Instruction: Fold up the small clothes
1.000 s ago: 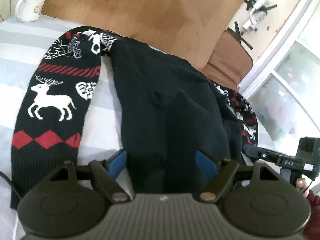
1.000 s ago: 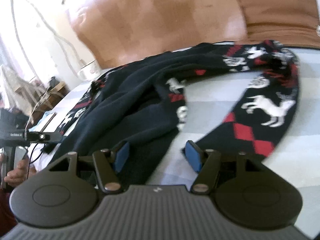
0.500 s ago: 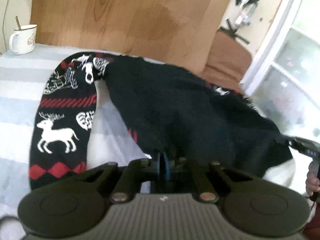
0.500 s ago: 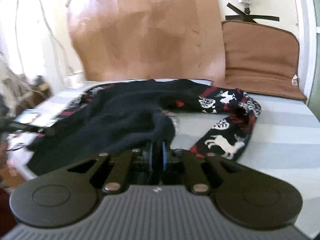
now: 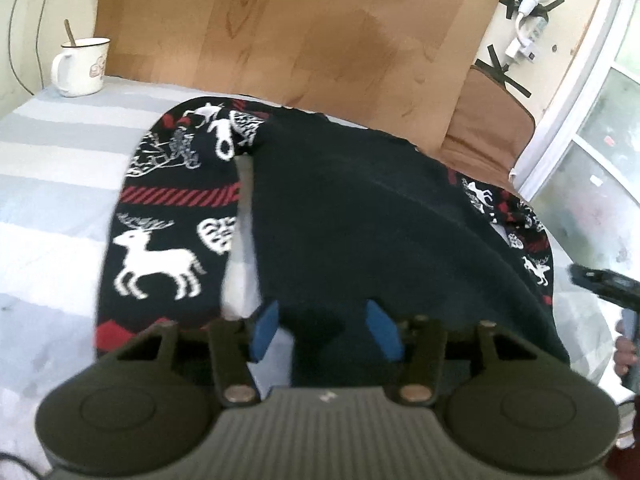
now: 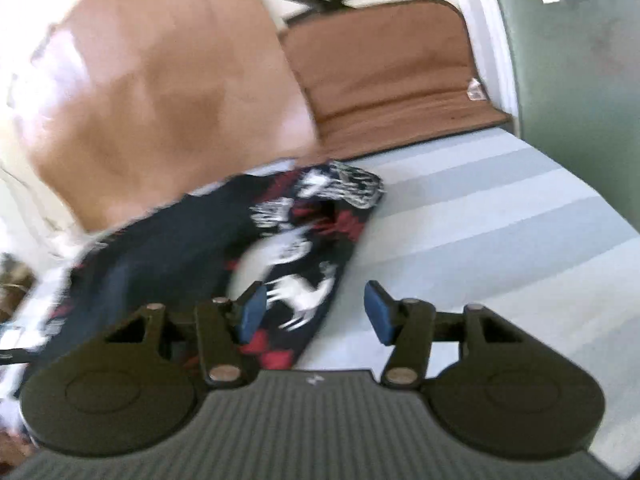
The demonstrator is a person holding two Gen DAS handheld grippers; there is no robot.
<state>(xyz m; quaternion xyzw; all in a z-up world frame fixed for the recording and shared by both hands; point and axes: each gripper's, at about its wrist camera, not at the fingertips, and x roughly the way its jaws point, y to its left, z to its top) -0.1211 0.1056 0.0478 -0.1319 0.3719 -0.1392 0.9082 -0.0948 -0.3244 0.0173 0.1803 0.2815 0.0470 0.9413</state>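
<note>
my left hand-held gripper (image 5: 326,330) is opening, the dark sweater (image 5: 372,220) lying loose between its jaws. my right hand-held gripper (image 6: 314,312) is opening beside the reindeer sleeve (image 6: 308,280). i judge the freed fold may slump open.

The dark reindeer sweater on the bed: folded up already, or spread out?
Partly folded: the sweater's plain dark body lies doubled over, while a reindeer-patterned sleeve lies spread flat on the striped sheet.

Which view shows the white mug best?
The left wrist view: the white mug stands sharp at the far left corner of the striped bed cover, with a spoon handle sticking out. The right wrist view does not show it.
</note>
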